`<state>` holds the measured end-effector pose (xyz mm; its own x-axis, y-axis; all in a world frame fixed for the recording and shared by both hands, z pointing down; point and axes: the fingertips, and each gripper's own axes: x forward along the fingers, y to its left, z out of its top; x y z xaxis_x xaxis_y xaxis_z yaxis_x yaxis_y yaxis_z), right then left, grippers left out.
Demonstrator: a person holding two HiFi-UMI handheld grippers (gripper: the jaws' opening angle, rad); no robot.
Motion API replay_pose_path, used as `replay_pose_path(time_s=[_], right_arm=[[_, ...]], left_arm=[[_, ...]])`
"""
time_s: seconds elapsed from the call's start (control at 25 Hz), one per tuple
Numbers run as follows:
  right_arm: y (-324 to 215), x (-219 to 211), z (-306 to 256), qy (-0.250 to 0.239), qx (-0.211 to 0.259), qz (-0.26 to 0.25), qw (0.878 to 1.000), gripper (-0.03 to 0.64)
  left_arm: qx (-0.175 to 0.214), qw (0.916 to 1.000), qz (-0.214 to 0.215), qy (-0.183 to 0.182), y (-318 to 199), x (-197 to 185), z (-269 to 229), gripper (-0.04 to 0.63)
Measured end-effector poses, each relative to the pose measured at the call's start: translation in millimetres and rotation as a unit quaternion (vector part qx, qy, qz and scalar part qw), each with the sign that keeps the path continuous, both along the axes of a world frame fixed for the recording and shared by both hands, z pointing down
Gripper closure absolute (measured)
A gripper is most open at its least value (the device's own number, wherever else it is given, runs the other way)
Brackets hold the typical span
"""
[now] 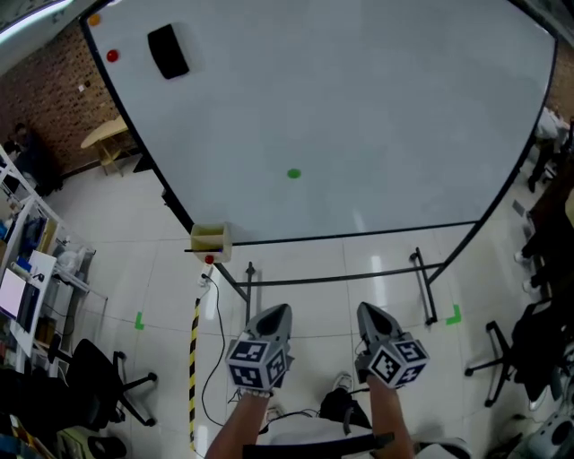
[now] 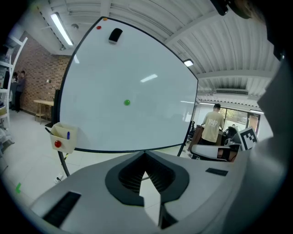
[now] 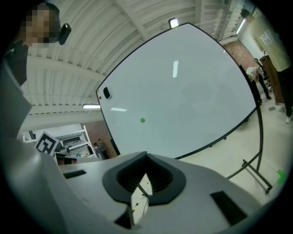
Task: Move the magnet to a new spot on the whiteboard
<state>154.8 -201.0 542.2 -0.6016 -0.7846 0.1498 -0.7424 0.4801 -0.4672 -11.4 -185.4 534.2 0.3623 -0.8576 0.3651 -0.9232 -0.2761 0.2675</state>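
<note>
A small green magnet (image 1: 293, 173) sticks to the large whiteboard (image 1: 377, 99), a little left of its middle and toward the lower edge. The same magnet (image 2: 127, 102) shows in the left gripper view, and the magnet (image 3: 142, 120) shows in the right gripper view. Both grippers hang low in front of the board, well short of it. My left gripper (image 1: 277, 310) points at the board with its jaws closed together and nothing in them. My right gripper (image 1: 367, 308) stands beside it, also shut and empty. Their tips (image 2: 145, 154) (image 3: 147, 156) meet in each gripper view.
A black eraser (image 1: 168, 51), a red magnet (image 1: 112, 56) and an orange one (image 1: 94, 18) sit at the board's upper left. A beige tray (image 1: 211, 238) hangs at its lower left corner. The stand's legs (image 1: 421, 282), striped floor tape (image 1: 193, 359) and office chairs (image 1: 103, 381) lie below.
</note>
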Motion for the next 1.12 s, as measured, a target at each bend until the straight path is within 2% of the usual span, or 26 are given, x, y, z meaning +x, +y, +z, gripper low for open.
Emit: replay_pose_path(time_s=[0.24, 0.44, 0.64, 0.84, 1.12], right_arm=[[84, -92, -9, 0.019, 0.012, -0.015, 1.000, 0.615], [140, -124, -14, 0.037, 0.012, 0.003, 0.999, 0.615], [182, -119, -28, 0.054, 0.022, 0.020, 0.998, 0.615], [205, -100, -38, 0.057, 0.030, 0.012, 0.998, 0.615], [215, -75, -44, 0.052, 0.039, 0.003, 0.998, 0.615]], left_arm=[[0.007, 0.9996, 0.020, 0.017, 65, -72, -1, 0.598], [0.009, 0.9981, 0.051, 0.032, 108, -98, 0, 0.598], [0.012, 0.9965, 0.071, 0.043, 147, -90, -4, 0.598], [0.026, 0.9963, 0.061, 0.053, 169, -71, -16, 0.598], [0.037, 0.9971, 0.046, 0.049, 186, -52, -26, 0.598]])
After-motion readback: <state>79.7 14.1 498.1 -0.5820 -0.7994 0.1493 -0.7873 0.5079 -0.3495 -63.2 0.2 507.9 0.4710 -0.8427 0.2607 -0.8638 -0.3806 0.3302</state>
